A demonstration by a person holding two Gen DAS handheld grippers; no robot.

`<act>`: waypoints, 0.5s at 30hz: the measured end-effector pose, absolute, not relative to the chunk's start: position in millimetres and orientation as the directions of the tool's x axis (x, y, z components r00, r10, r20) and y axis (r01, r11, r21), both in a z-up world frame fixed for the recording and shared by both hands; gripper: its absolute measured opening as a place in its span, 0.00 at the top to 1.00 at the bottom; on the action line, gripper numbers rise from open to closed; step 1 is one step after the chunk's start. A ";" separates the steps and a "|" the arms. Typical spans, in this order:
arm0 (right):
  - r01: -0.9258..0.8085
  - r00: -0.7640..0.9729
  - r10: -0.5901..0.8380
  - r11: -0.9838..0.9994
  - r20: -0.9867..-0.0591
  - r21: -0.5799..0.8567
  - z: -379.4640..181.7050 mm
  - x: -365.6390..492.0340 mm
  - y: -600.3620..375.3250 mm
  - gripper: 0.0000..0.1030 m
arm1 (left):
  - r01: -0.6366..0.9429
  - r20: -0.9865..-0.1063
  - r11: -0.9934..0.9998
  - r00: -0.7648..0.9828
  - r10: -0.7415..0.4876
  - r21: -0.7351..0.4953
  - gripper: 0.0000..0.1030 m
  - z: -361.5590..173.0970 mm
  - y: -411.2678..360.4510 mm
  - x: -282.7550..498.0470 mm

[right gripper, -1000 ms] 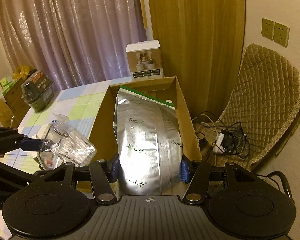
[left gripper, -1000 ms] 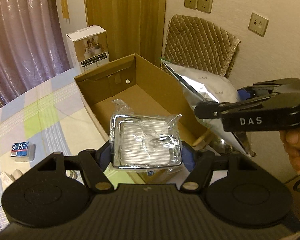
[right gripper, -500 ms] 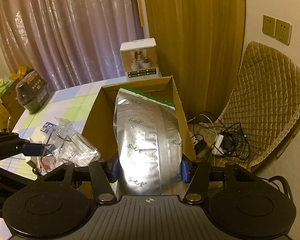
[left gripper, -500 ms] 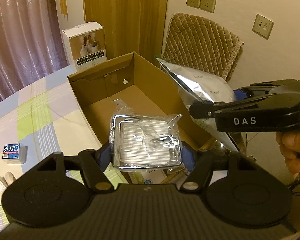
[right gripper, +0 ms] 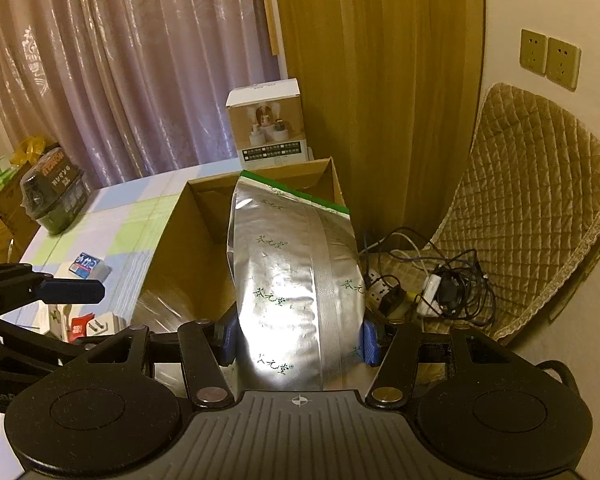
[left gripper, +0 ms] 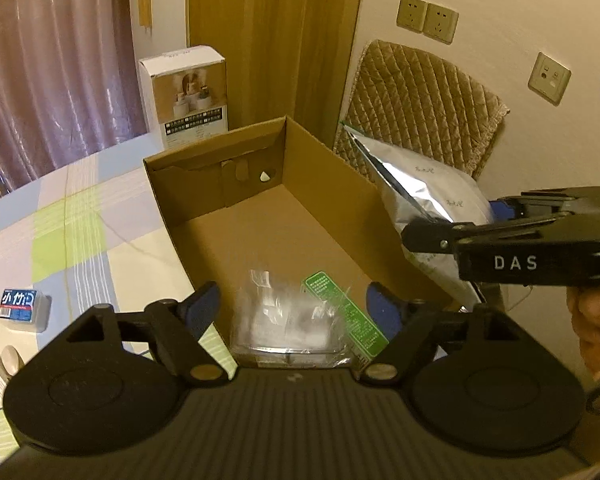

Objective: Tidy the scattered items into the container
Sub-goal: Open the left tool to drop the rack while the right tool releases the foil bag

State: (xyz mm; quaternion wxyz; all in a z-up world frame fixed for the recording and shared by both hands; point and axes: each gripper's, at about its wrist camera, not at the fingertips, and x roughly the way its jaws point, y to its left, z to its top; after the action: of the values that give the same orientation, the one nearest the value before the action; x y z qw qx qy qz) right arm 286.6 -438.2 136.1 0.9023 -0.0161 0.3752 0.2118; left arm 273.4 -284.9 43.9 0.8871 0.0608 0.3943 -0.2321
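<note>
An open cardboard box [left gripper: 332, 184] stands at the table's edge; it also shows in the right wrist view [right gripper: 168, 240]. My left gripper [left gripper: 292, 304] is open above the box's near end. A clear plastic packet with a metal tray and green label [left gripper: 288, 324] lies blurred below it inside the box. My right gripper [right gripper: 296, 332] is shut on a silver foil bag [right gripper: 292, 264] and holds it over the box's right wall. The bag also shows in the left wrist view [left gripper: 420, 188].
On the checked tablecloth [left gripper: 60, 216] lie a small blue-labelled box [left gripper: 20, 308], a dark jar [right gripper: 56, 196] and small packets [right gripper: 88, 324]. A white carton [left gripper: 188, 92] stands behind the box. A quilted chair [right gripper: 532, 216] and cables [right gripper: 432, 284] are at right.
My left gripper has opened and let go of the plastic packet, which has dropped into the box. The right gripper still holds the foil bag, almost unmoved.
</note>
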 end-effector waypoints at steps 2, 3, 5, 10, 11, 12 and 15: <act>-0.395 0.625 0.372 0.909 -0.687 0.132 134.0 287.3 -437.6 0.43 | 0.456 -0.731 0.888 0.584 -0.352 -0.064 0.26 42.9 -281.2 272.5; -0.396 0.622 0.373 0.909 -0.688 0.134 133.1 287.7 -437.0 0.43 | 0.453 -0.733 0.889 0.584 -0.349 -0.063 0.26 42.3 -279.1 272.0; -0.397 0.617 0.376 0.907 -0.692 0.139 130.9 288.0 -435.4 0.43 | 0.448 -0.736 0.892 0.581 -0.347 -0.067 0.26 41.2 -274.3 270.8; -0.403 0.605 0.382 0.904 -0.699 0.144 126.1 290.8 -429.8 0.43 | 0.439 -0.746 0.896 0.574 -0.338 -0.068 0.26 37.0 -265.0 264.8; -0.404 0.603 0.382 0.903 -0.700 0.145 125.4 291.7 -428.7 0.43 | 0.438 -0.747 0.896 0.573 -0.338 -0.070 0.26 36.4 -263.1 263.6; -0.406 0.601 0.383 0.902 -0.701 0.145 124.9 292.9 -427.8 0.43 | 0.436 -0.748 0.897 0.570 -0.339 -0.074 0.26 35.7 -261.5 262.8; -0.411 0.597 0.384 0.900 -0.704 0.143 123.5 295.4 -424.5 0.43 | 0.434 -0.752 0.898 0.567 -0.335 -0.072 0.26 33.6 -258.8 259.4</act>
State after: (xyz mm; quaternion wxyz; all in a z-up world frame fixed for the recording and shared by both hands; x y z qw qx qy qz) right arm 295.4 -424.5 123.5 0.8935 -0.0171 0.3895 0.2226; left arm 259.4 -258.8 33.6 0.8831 0.0605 0.4111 -0.2178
